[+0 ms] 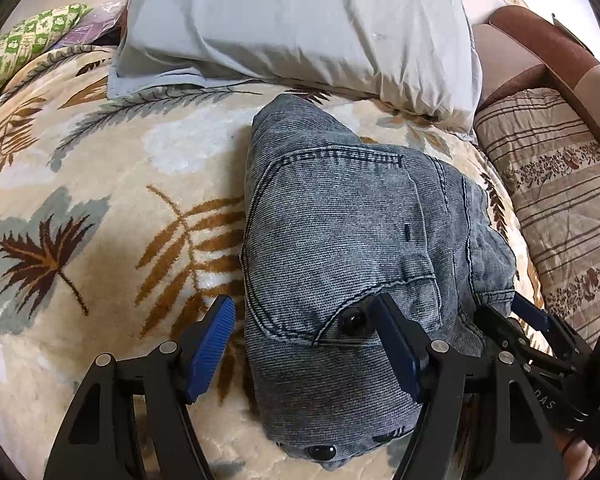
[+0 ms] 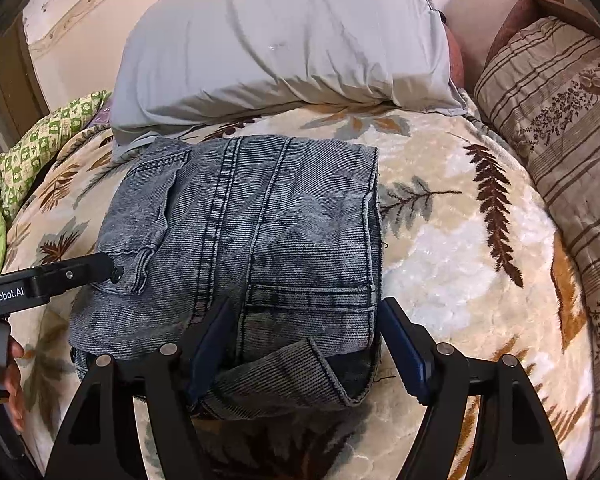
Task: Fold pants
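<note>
Folded grey jeans on leaf-patterned blanket, left gripper spread astride waistband corner, right gripper spread around hem, grey pillow behind.

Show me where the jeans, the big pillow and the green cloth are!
jeans [image 2: 260, 216]: right wrist view, on the middle of the folded denim.
pillow [image 1: 300, 20]: left wrist view, on the middle of its grey case.
green cloth [image 1: 24, 40]: left wrist view, on its checked pattern at the far left.
</note>
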A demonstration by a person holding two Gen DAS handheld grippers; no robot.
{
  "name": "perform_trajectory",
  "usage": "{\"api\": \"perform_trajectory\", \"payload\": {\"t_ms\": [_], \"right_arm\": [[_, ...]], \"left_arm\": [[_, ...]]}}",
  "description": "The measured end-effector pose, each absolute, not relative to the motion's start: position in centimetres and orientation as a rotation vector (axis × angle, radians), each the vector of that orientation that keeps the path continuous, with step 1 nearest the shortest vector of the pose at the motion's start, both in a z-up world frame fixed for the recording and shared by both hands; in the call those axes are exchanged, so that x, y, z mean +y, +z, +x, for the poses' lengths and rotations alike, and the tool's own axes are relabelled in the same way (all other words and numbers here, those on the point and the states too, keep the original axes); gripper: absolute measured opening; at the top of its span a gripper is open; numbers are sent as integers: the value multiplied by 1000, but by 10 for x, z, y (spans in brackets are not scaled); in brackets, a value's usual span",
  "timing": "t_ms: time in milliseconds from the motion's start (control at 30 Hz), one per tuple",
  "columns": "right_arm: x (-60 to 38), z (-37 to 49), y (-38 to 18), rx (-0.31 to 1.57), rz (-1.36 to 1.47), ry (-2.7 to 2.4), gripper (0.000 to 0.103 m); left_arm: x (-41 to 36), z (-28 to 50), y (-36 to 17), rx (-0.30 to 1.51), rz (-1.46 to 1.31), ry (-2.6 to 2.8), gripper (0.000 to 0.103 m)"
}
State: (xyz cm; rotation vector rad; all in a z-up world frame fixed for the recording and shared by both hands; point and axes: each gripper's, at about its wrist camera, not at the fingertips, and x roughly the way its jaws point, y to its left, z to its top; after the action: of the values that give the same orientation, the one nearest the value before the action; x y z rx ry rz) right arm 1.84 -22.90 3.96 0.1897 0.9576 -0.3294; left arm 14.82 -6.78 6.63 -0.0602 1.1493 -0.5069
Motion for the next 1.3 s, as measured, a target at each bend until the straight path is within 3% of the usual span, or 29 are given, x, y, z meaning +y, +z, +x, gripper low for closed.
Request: {"api": "perform_trajectory", "payload": {"t_ms": [700,1300], "right_arm": [[-253,27,19,979,386,-266,76],[-249,44,5,994,393,-253,73]], "left_arm": [[-82,163,45,1172,-85,-496,77],[-100,169,29,1165,-77,-492,78]]}}
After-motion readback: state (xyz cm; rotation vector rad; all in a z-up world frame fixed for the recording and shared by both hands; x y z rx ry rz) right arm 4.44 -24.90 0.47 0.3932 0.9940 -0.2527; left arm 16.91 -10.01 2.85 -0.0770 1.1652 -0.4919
